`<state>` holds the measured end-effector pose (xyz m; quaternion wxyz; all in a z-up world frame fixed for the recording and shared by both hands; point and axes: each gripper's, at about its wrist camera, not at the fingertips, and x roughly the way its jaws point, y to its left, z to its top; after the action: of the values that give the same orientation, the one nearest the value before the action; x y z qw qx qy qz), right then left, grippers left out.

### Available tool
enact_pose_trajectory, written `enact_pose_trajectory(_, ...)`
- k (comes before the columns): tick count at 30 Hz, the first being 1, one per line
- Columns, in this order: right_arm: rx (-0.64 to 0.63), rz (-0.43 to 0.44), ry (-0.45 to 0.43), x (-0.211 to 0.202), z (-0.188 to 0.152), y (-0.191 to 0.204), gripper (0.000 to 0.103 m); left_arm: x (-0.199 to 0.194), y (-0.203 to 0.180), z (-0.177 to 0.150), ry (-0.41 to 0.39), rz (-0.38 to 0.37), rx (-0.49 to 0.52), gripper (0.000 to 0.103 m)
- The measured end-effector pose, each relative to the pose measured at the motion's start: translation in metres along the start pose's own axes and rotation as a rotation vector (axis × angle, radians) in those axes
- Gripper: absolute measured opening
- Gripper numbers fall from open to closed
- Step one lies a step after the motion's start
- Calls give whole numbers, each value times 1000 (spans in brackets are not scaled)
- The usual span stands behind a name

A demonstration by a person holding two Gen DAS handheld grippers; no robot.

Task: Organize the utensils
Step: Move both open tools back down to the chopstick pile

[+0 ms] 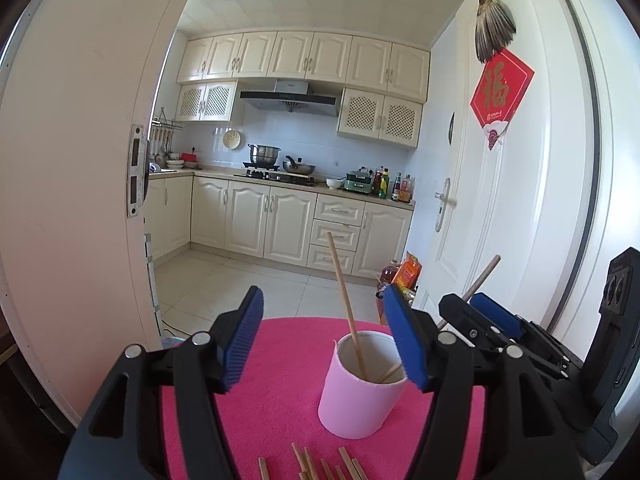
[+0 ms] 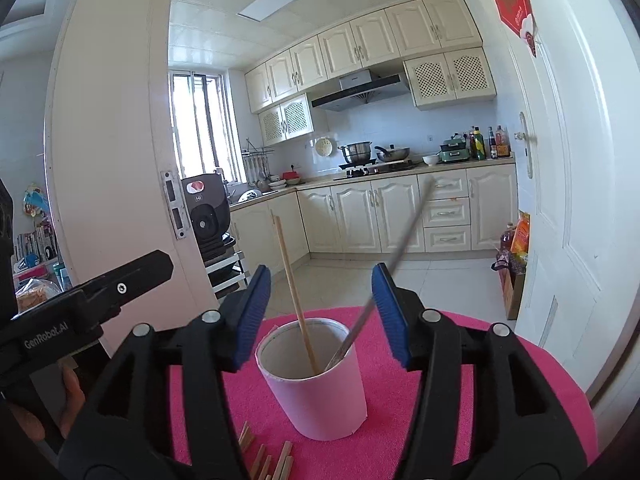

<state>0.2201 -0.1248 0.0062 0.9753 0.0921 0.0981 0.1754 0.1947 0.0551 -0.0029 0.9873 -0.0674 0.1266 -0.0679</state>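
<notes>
A pale pink cup (image 1: 356, 396) (image 2: 320, 396) stands upright on a pink mat (image 1: 276, 408) (image 2: 452, 408). One wooden chopstick (image 1: 342, 284) (image 2: 292, 288) stands in it, leaning left. A second chopstick (image 2: 400, 256) (image 1: 482, 276) has its low end in the cup and leans right, blurred, close beside the right finger's blue pad; no pad presses on it. My left gripper (image 1: 324, 316) is open just before the cup, with nothing between its pads. My right gripper (image 2: 320, 292) is open too, its fingers either side of the cup's rim. Several loose chopsticks (image 1: 320, 464) (image 2: 272, 460) lie on the mat in front.
The mat covers a small round table in a doorway. A white door (image 1: 500, 200) stands at the right and a door edge (image 2: 120, 160) at the left. In the right wrist view a hand (image 2: 68, 400) holds the left gripper's body (image 2: 100, 292). Beyond lies a tiled kitchen floor with cabinets.
</notes>
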Motion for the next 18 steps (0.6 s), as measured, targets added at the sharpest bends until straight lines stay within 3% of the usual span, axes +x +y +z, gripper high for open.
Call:
enact_pose_trajectory(10,-8,-33,-25,-36,9,7,55,-41,2,5,-8,34,23,66)
enact_pose_trajectory(18,-18,-79,-5,-69,5,10,58,-68,5,-6,45,62,33,67)
